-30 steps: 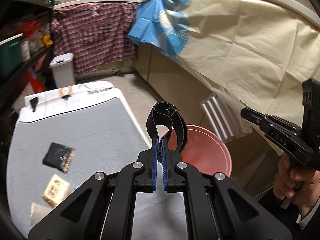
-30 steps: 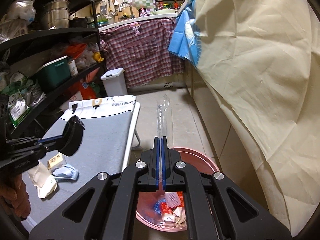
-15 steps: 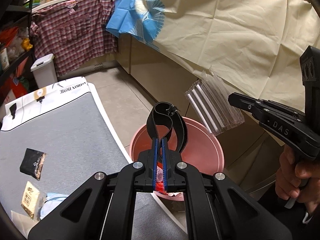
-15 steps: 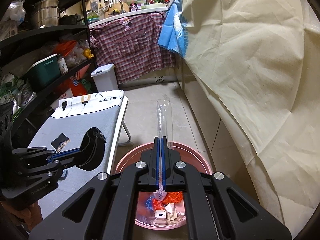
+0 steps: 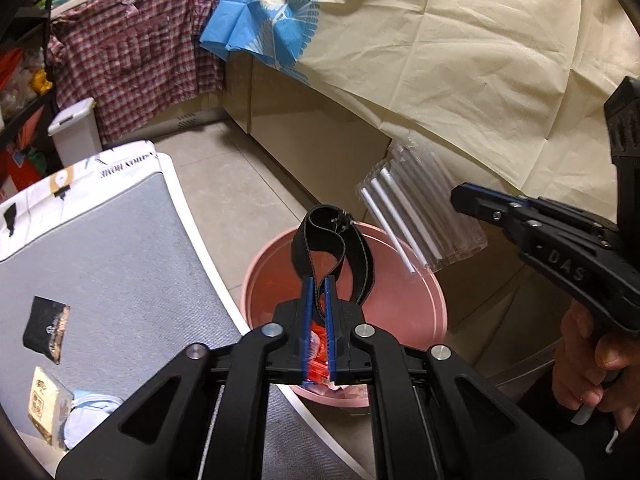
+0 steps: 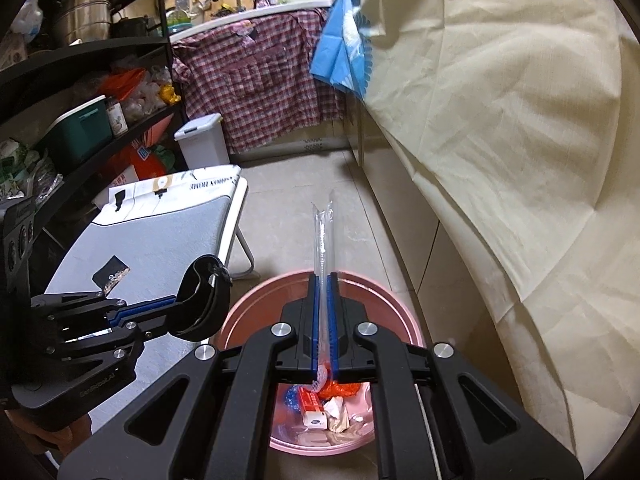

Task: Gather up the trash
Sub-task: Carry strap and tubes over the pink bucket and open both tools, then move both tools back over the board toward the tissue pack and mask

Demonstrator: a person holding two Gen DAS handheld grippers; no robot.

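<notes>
My left gripper is shut on a black elastic strap and holds it over the pink bucket. My right gripper is shut on a clear plastic packet of straws, also above the pink bucket, which holds several pieces of trash. The packet of straws and the right gripper show at the right of the left wrist view. The left gripper with the strap shows at the left of the right wrist view.
A grey padded board stands left of the bucket, with a black wrapper, a tan packet and a pale blue wad on it. A cream cloth covers the counter at right. Shelves and a white bin stand behind.
Both grippers have moved toward the pink bucket and now hang over it. The strap and the packet of straws stay gripped.
</notes>
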